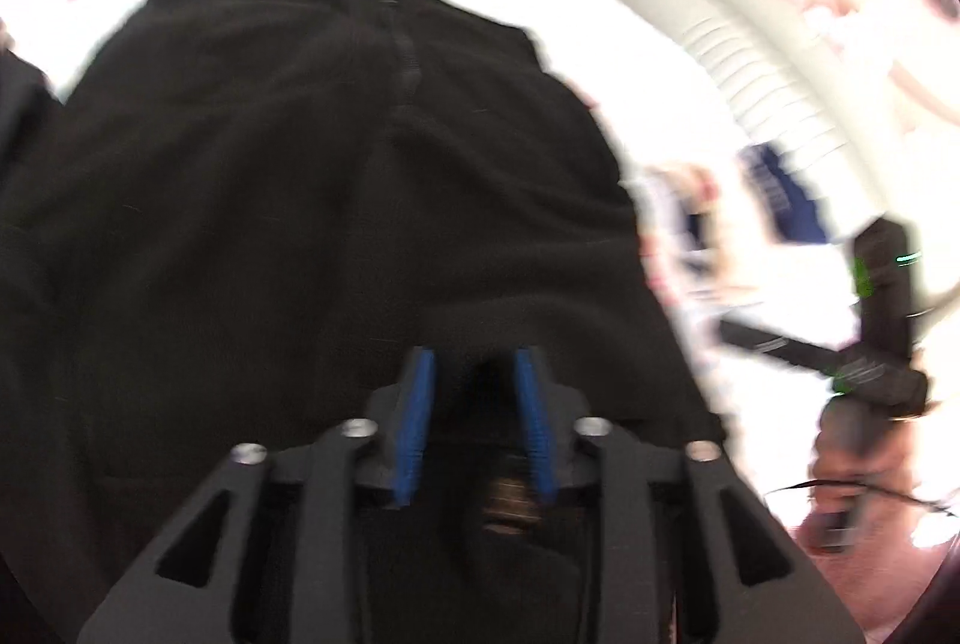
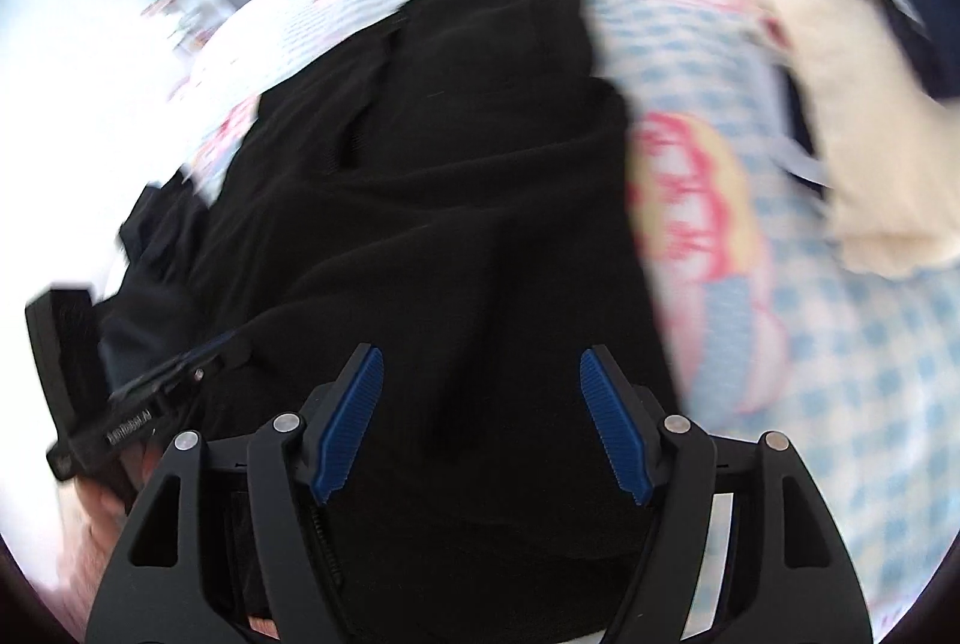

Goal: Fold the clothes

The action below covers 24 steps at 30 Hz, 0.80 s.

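Showing only in right view: cream fuzzy cloth, blue-checked bedsheet; soft black garment both; left fingers narrow, right fingers wide, neither gripping.

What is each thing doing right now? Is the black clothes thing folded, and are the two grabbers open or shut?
Black garment: lying rumpled on the bedsheet, partly doubled over, not neatly folded.
Left gripper: jaws apart, nothing pinched that I can see, over the black cloth.
Right gripper: jaws wide apart, holding nothing, over the black cloth.
Bedsheet: spread flat, checked blue with cartoon prints.
Cream cloth: lying loose on the sheet, beside the black garment.
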### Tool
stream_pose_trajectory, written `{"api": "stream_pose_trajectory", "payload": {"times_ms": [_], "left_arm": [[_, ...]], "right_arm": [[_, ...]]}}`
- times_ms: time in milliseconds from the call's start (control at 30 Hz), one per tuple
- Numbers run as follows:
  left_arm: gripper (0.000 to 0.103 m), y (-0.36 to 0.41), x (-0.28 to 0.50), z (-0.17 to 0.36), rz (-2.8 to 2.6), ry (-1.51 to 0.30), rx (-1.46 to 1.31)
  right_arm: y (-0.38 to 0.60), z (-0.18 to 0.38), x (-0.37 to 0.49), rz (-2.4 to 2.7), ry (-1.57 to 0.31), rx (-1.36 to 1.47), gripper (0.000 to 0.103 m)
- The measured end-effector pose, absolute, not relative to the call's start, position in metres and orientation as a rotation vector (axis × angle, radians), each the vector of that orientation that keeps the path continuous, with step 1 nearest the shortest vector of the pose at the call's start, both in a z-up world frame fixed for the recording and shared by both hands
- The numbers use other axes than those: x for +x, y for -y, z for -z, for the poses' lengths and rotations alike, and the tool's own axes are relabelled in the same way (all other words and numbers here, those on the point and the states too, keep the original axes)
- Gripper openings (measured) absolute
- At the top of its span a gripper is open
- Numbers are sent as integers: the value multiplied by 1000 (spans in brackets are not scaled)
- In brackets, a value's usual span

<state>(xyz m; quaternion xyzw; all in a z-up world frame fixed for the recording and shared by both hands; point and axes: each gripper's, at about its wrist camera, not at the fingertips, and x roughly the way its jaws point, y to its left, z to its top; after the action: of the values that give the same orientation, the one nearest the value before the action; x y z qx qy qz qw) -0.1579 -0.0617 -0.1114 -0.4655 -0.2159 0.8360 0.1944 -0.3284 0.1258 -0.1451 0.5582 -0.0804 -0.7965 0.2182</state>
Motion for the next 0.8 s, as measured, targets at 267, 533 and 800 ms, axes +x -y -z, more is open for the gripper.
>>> {"api": "stream_pose_trajectory", "payload": {"times_ms": [267, 533, 800], "left_arm": [[47, 74, -149, 118, -2357, 739, -1348], [49, 34, -179, 112, -2389, 480, -1384], [54, 3, -181, 95, -2333, 492, -1369]], "right_arm": [[-78, 203, -342, 2074, 165, 1689, 51], [-117, 161, -327, 2268, 135, 1582, 12], [-153, 148, -320, 2408, 101, 1561, 11]]}}
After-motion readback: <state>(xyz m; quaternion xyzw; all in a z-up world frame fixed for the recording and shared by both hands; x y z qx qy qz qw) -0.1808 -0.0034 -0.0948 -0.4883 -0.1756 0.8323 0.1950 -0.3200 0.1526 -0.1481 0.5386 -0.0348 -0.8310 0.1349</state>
